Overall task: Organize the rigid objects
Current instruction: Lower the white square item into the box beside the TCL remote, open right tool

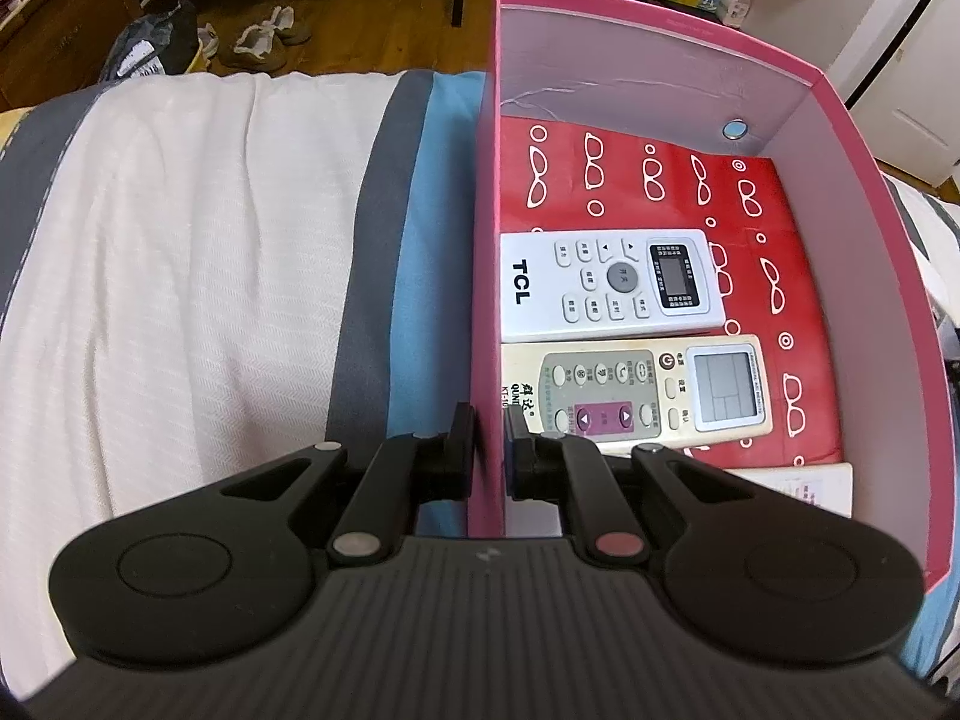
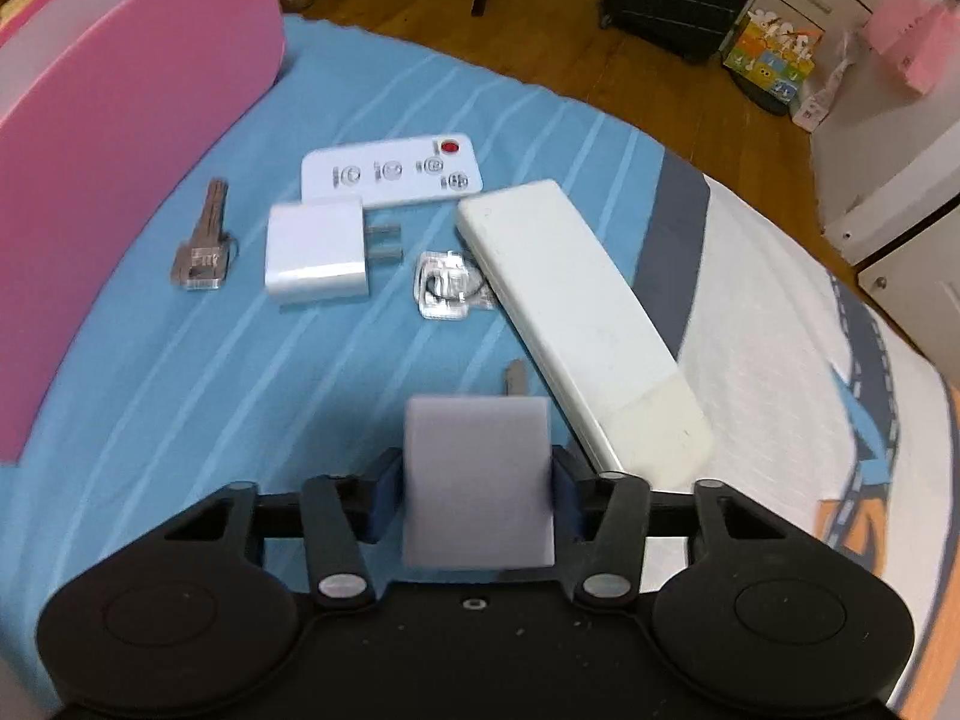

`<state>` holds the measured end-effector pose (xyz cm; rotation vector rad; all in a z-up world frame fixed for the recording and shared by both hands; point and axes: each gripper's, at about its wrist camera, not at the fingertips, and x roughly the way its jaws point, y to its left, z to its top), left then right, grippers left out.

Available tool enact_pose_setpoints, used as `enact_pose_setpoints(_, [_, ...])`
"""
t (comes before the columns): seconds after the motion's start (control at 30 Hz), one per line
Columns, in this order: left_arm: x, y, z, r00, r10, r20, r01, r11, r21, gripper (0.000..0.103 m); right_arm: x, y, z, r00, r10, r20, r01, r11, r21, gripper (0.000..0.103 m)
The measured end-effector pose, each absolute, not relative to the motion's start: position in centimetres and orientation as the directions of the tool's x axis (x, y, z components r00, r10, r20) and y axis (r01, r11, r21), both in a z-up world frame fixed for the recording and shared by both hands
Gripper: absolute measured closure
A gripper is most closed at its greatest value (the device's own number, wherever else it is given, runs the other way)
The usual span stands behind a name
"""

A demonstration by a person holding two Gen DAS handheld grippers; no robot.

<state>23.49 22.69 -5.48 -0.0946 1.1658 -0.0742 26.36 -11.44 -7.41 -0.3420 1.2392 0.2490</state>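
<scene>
Left gripper (image 1: 487, 450): clamped on pink box (image 1: 489, 240) wall. Right gripper (image 2: 477, 495): grasping white block (image 2: 477, 480), seemingly a charger, blurred.

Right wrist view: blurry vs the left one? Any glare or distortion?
Right wrist view: motion-smeared, soft edges on the white block in the right tongs and on the long remote; bed edge bows strongly. Left wrist view: sharper, the TCL remote label is legible; pink box walls curve from the fisheye; no strong glare in either.
</scene>
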Motion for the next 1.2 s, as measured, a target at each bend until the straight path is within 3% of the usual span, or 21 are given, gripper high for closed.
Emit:
enact_pose_setpoints(0.2, [23.2, 22.2, -5.3, 0.397, -0.086, -0.914, 0.002, 0.996, -0.092, 0.095, 23.7, -8.5, -3.5, 0.401, 0.045, -0.915, -0.376, 0.919, -0.119, 0.049])
enact_pose_setpoints(0.33, [23.1, 22.1, -5.2, 0.398, -0.085, -0.913, 0.003, 0.996, -0.092, 0.095, 22.1, -6.1, 1.3, 0.427, 0.188, -0.885, -0.408, 0.913, -0.003, 0.049])
enact_pose_setpoints(0.5, [23.0, 22.1, -5.2, 0.400, -0.088, -0.912, 0.009, 0.996, -0.092, 0.094, 20.2, -1.5, 6.2, 0.419, 0.373, -0.828, -0.543, 0.834, 0.100, 0.049])
enact_pose_setpoints(0.63, [22.9, 22.1, -5.1, 0.402, -0.091, -0.911, 0.008, 0.995, -0.096, 0.094, 19.9, 3.0, 7.0, 0.361, 0.440, -0.822, -0.677, 0.730, 0.093, 0.049])
enact_pose_setpoints(0.87, [22.9, 22.7, -4.9, 0.407, -0.111, -0.907, -0.004, 0.992, -0.123, 0.094, 23.0, 9.9, 3.3, 0.307, 0.281, -0.909, -0.869, 0.472, -0.148, 0.049])
enact_pose_setpoints(1.2, [23.0, 24.1, -5.0, 0.408, -0.176, -0.896, -0.007, 0.981, -0.196, 0.094, 28.4, 12.9, -1.0, 0.273, 0.143, -0.951, -0.950, 0.197, -0.243, 0.049])
